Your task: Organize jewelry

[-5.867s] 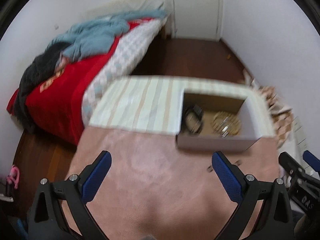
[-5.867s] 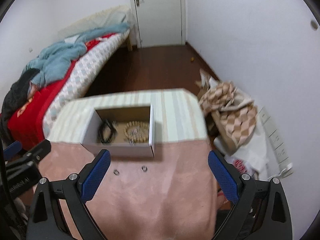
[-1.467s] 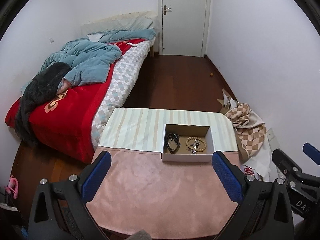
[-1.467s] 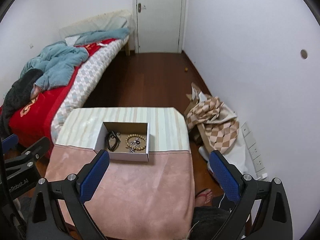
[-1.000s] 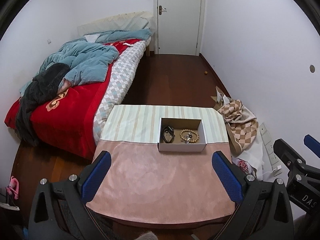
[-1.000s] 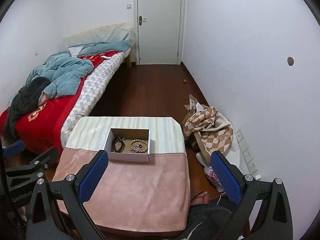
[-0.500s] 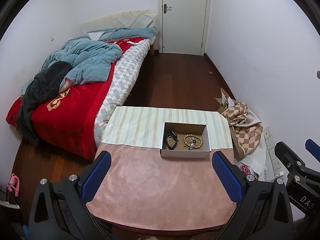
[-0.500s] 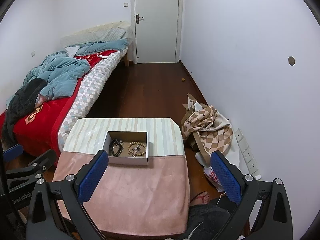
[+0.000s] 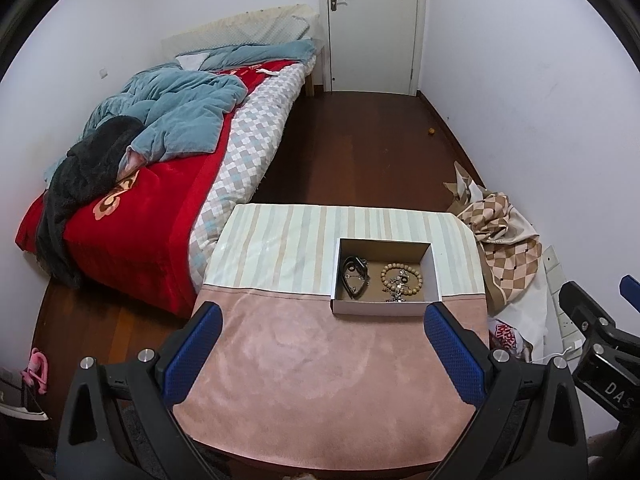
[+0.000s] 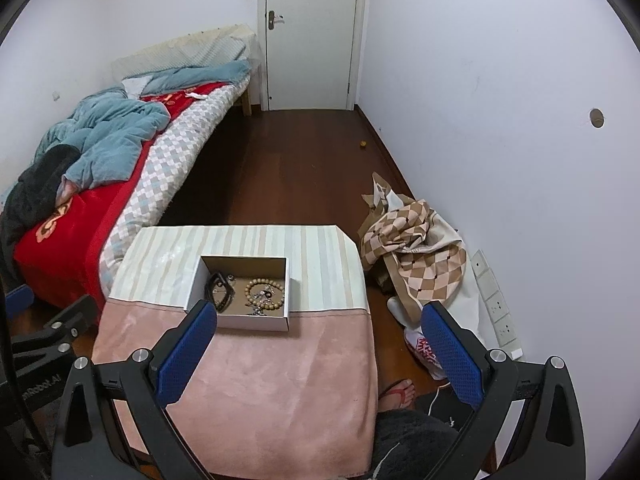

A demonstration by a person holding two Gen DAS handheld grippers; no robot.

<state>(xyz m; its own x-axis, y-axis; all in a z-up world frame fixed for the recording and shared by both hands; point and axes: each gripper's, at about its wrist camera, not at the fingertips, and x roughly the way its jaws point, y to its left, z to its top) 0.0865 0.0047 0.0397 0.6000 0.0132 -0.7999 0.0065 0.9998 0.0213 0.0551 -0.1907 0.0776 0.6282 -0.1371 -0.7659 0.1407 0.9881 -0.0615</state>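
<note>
A white cardboard box (image 9: 380, 308) (image 10: 256, 323) sits on the table where the pink cloth meets the striped cloth. Inside lie a beaded bracelet (image 9: 401, 278) (image 10: 267, 293), a dark strap-like piece (image 9: 354, 278) (image 10: 218, 286) and small metal bits. My left gripper (image 9: 320, 354) hangs open high above the pink cloth, well short of the box, with nothing between its blue pads. My right gripper (image 10: 316, 354) is likewise open and empty, held high over the table's near right part. Each gripper shows at the edge of the other's view.
The table (image 9: 312, 400) stands between a bed (image 9: 160, 184) with red and blue covers on the left and a checked bag (image 10: 412, 248) on the floor at the right. A person's foot in a red sandal (image 10: 396, 394) is beside the table. A shut door (image 9: 372, 24) is at the back.
Both grippers have risen and pulled far back from the table since the oldest frames; two small rings once on the pink cloth before the box no longer show there. Little shift in the last half second.
</note>
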